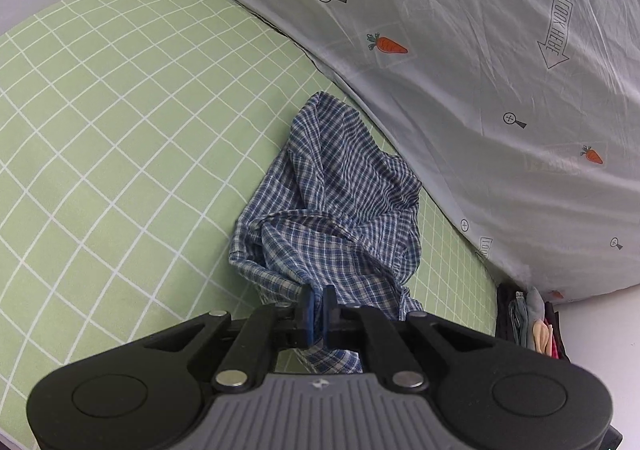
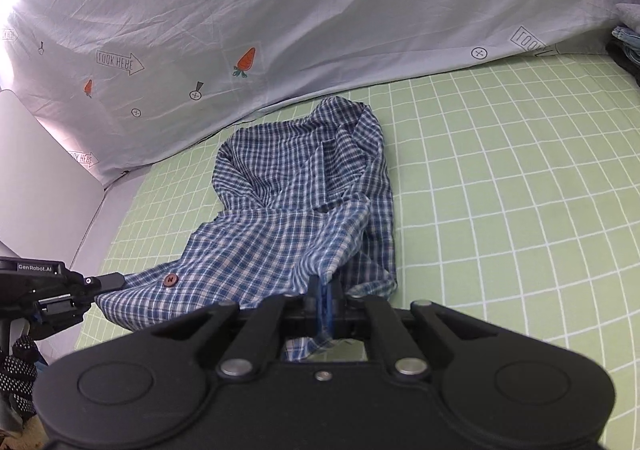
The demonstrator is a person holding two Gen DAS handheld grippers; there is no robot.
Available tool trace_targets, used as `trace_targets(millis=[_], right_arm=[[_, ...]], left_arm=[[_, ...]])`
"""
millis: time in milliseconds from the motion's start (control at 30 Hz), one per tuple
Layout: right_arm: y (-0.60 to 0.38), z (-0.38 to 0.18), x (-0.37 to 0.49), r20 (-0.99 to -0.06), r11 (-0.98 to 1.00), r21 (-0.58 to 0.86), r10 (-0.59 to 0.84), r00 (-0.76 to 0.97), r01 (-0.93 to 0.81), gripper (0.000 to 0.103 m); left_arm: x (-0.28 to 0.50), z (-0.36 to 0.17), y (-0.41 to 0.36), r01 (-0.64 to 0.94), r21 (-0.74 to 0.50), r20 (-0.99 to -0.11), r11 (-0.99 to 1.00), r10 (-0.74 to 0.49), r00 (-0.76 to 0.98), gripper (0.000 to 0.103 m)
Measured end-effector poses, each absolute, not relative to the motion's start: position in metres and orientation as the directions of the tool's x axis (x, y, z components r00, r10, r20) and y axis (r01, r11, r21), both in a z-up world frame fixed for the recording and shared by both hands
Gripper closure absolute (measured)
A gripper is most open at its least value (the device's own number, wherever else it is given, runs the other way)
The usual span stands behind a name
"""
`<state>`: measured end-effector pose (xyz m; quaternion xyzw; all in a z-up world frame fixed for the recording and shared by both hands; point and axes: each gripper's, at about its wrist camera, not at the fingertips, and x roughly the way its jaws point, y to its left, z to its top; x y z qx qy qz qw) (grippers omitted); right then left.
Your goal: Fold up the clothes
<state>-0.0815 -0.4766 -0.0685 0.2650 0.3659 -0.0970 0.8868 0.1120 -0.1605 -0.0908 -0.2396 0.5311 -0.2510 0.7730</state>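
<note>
- Left-wrist view, nearest: the left gripper (image 1: pixel 319 304) has its blue pads pressed together on a fold of the blue-and-white checked shirt (image 1: pixel 332 209), with a bit of the cloth hanging down behind the jaws.
- Right-wrist view, nearest: the right gripper (image 2: pixel 322 292) pinches another edge of the same checked shirt (image 2: pixel 296 205) between its closed blue pads; cloth also shows below the jaws.
- At the left edge of the right-wrist view, the tip of the left gripper (image 2: pixel 108 282) clamps the shirt's hem, close to a brown button (image 2: pixel 171 279); a dotted black glove (image 2: pixel 20 374) shows below it.
- From both grips the shirt runs away, crumpled and bunched, over the green bedsheet with white grid lines (image 1: pixel 120 137), its far end lying near the duvet's edge.
- Behind it rises a pale grey duvet (image 1: pixel 480 69) printed with carrots (image 1: pixel 388 45) and "LOOK HERE" arrows (image 2: pixel 120 62).
- Far right of the right-wrist view: a stack of folded clothes (image 2: pixel 628 45). In the left-wrist view, more folded clothes (image 1: pixel 532 324) sit at the bed's right edge.
</note>
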Motion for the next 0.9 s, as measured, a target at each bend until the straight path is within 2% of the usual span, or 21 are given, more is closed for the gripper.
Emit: trace_targets(millis=[433,600,833,900], right_arm=[[-0.549,-0.065,0.013,-0.671,0.839,0.410,0.012,0.741,0.357,0.101],[-0.589,-0.085,0.071,-0.665,0.821,0.415,-0.021,0.747,0.392,0.101],[-0.620,-0.122,0.144,-0.671,0.810,0.384,-0.085,0.737,0.443,0.100],[-0.626,-0.132,0.159,-0.673,0.812,0.365,-0.107,0.732,0.455,0.097]], left_arm=[[0.210,-0.092,-0.229,0.174,-0.641,-0.679,0.748,-0.657,0.327,0.101],[0.258,-0.109,-0.267,0.213,-0.607,-0.684,0.766,-0.639,0.352,0.101],[0.328,-0.144,-0.301,0.156,-0.571,-0.728,0.806,-0.585,0.359,0.101],[0.341,-0.155,-0.303,0.135,-0.569,-0.736,0.811,-0.576,0.357,0.098]])
